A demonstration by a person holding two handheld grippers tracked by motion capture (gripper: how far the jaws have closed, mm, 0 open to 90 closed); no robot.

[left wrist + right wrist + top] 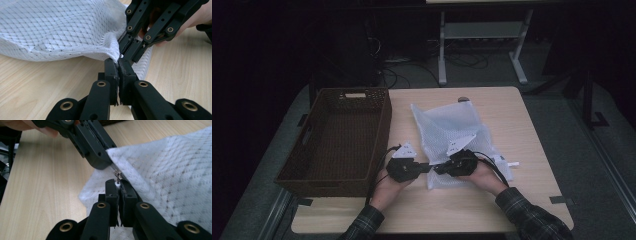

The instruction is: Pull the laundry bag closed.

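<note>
Black jaws of the left gripper [117, 65] are pressed together on the near corner edge of the white mesh laundry bag [57, 27], pinching a fold of its fabric. The right gripper [119, 185] meets it almost tip to tip: in the right gripper view its jaws are closed on a white tab just below the small metal zipper slider [117, 174], so it grips the bag at the zipper pull. In the left gripper view the other tool's jaws sit just beyond its own, both biting the same hem, which is lifted slightly off the table while the rest of the bag lies flat.

From the high view the left gripper [426, 167] and right gripper [439, 169] face each other over the bag's near left corner, each held in a hand whose plaid sleeve enters from the bottom edge. The white mesh laundry bag [447, 127] lies on the light wooden table [532, 130], right of centre, its long axis running from the near edge toward the far edge and leaning a little leftward at the far end. The zippered edge lies along the near end, by the grippers.

To the left of the bag, just beside the left hand, stands the dark brown woven rectangular basket [384, 125], its long side running parallel to the bag. Nothing can be seen lying inside it; its interior is dim.
</note>
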